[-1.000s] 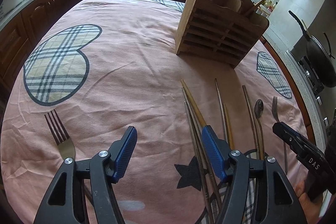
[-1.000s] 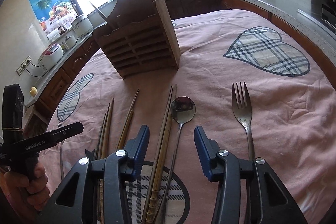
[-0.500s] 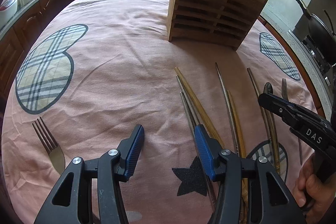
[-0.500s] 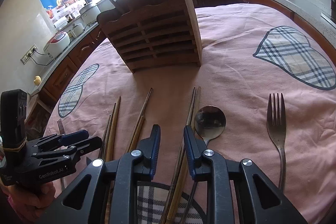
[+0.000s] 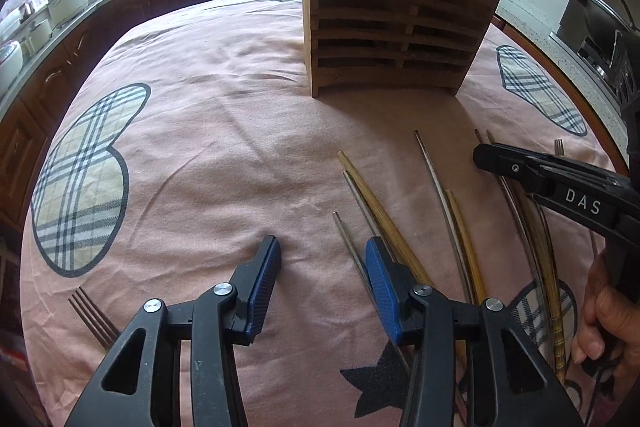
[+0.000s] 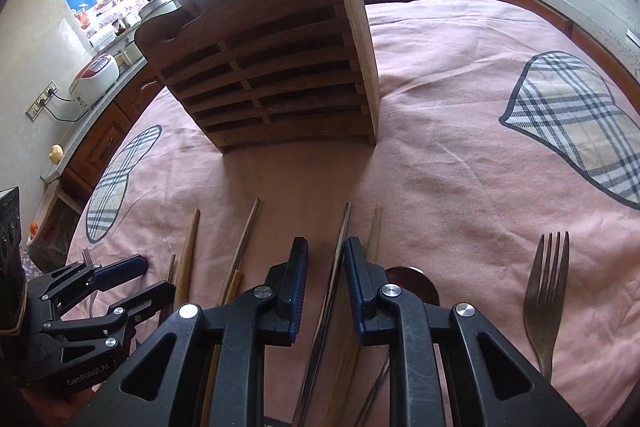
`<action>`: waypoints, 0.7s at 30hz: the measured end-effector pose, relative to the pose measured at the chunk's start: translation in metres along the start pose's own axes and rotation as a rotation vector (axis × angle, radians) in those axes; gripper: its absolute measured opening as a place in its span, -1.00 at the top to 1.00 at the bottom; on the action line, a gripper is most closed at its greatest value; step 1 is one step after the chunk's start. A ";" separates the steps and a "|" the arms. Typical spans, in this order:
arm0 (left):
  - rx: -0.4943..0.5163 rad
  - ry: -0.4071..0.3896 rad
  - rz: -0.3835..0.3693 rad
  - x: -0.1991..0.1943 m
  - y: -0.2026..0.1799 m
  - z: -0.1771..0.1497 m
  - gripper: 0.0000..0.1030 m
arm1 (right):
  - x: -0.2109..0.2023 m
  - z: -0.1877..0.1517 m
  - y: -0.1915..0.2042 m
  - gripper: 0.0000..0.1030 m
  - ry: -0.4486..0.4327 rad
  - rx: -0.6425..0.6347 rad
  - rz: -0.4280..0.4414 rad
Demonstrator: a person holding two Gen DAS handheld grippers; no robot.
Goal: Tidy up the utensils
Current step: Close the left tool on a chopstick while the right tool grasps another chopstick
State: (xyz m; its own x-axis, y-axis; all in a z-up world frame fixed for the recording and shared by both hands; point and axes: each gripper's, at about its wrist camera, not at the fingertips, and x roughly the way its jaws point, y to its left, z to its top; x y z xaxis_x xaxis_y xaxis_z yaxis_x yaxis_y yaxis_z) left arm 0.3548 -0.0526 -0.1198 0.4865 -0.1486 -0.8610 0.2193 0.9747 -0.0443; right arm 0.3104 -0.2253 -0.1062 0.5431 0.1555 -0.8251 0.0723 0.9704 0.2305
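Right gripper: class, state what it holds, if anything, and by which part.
Nothing is held. The right gripper straddles a dark chopstick near its far end, with a gap between the jaws and no visible clamp.

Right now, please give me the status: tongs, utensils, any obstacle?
Left tongs open, empty above cloth. Right tongs nearly shut around a chopstick, grip unconfirmed. Wooden holder upright ahead, path clear. Fork and spoon lie flat.
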 end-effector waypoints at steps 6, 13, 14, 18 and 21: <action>0.031 -0.007 0.000 0.001 -0.006 0.001 0.79 | 0.005 0.006 0.004 0.71 -0.007 -0.036 -0.035; -0.072 -0.012 -0.090 -0.012 0.016 -0.001 0.95 | -0.006 0.005 0.000 0.89 -0.024 -0.020 -0.025; -0.082 -0.022 -0.099 -0.018 0.020 -0.002 0.95 | -0.011 0.004 0.000 0.89 -0.033 -0.015 -0.013; -0.127 -0.070 -0.145 -0.047 0.033 -0.005 0.95 | -0.036 0.005 0.004 0.91 -0.078 -0.001 0.038; -0.145 -0.114 -0.169 -0.073 0.040 -0.007 0.95 | -0.060 0.006 0.008 0.92 -0.121 0.005 0.071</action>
State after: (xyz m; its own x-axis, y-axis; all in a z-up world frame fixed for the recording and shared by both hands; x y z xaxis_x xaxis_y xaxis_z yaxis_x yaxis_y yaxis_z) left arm 0.3220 -0.0013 -0.0623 0.5470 -0.3218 -0.7728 0.1858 0.9468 -0.2628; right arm 0.2833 -0.2283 -0.0514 0.6436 0.1997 -0.7389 0.0341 0.9569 0.2884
